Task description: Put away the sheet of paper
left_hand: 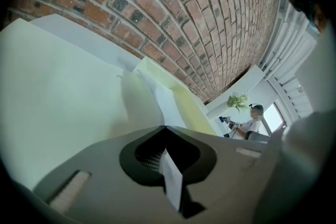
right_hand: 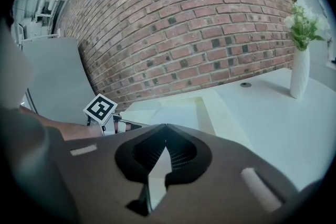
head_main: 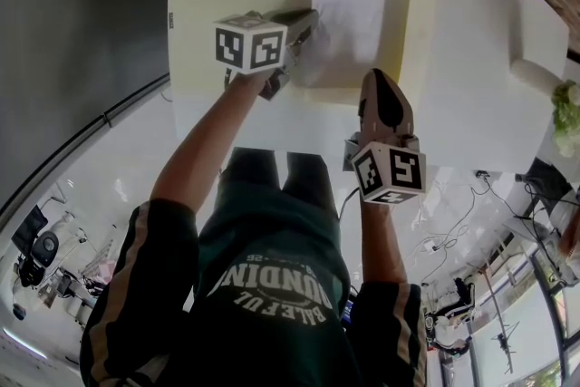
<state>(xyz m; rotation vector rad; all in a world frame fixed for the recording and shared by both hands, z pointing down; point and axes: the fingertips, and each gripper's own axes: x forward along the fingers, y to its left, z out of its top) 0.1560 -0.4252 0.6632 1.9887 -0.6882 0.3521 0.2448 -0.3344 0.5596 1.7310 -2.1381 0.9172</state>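
- A pale yellow folder (head_main: 227, 14) lies open on a white table (head_main: 471, 86), its far edge close to a brick wall (left_hand: 184, 18).
- The sheet of paper (head_main: 349, 0) rests on the right half of the folder, with a strip of yellow showing along its right side.
- The left gripper (head_main: 304, 24) reaches over the folder's left half, and its tips meet the left edge of the sheet near the fold.
- In the left gripper view its jaws are pressed together at the tip (left_hand: 166, 127), with a white sliver of the sheet (left_hand: 168, 102) pinched between them; the sheet rises from the tip toward the wall, lifted off the folder (left_hand: 63, 113) on that side.
- The right gripper (head_main: 379, 82) sits nearer the person, its tip over the front edge of the folder's right half; I cannot tell whether it touches the folder.
- In the right gripper view its jaws (right_hand: 165, 126) are closed tip to tip with nothing gripped; only pale surface shows through the slot behind the tips.
- That view also shows the left gripper (right_hand: 137, 125) just to its left, the folder (right_hand: 210, 113) ahead, and a white vase of flowers (right_hand: 300, 73) standing well off to the right on the table.
- A second person (left_hand: 252, 123) stands far back in the room.
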